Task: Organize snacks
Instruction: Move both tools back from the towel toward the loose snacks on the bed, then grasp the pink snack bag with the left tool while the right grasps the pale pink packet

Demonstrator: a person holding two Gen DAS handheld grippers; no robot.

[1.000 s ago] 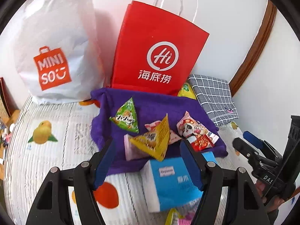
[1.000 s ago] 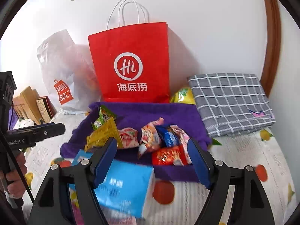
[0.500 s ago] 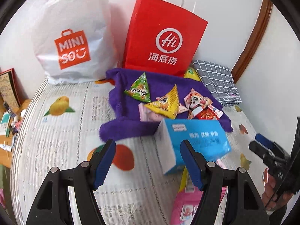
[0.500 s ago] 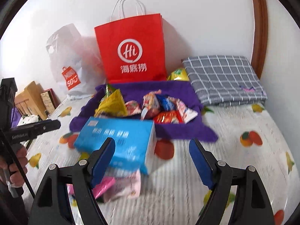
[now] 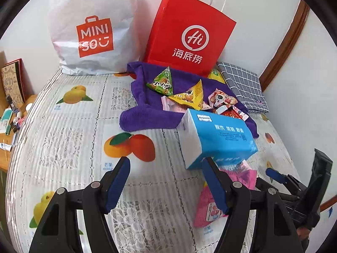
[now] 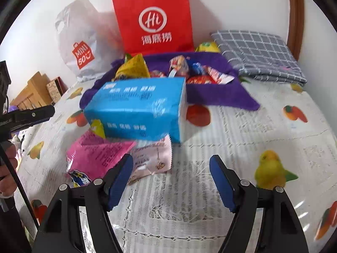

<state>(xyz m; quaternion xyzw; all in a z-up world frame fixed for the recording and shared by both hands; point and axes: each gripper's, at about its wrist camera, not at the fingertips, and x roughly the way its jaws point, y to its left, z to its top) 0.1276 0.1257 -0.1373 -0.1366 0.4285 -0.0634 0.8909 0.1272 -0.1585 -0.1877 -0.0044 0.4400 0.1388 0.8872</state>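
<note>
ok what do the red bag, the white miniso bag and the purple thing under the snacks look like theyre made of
Red bag: stiff matte paper, judging by its sharp folded edges and thin white cord handles.
White Miniso bag: thin plastic film, slightly glossy, crumpled and slumping; it looks partly see-through in the right wrist view.
Purple cloth: soft fuzzy fabric, probably microfibre or terry towel, with a napped surface and rounded folds.

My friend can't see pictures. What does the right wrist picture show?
The open, empty right gripper, its jaws closing, hovers over a fruit-print bedspread near a blue tissue pack lying partly on pink snack packets. Behind, small snacks sit on a purple towel before a red paper bag.
</note>
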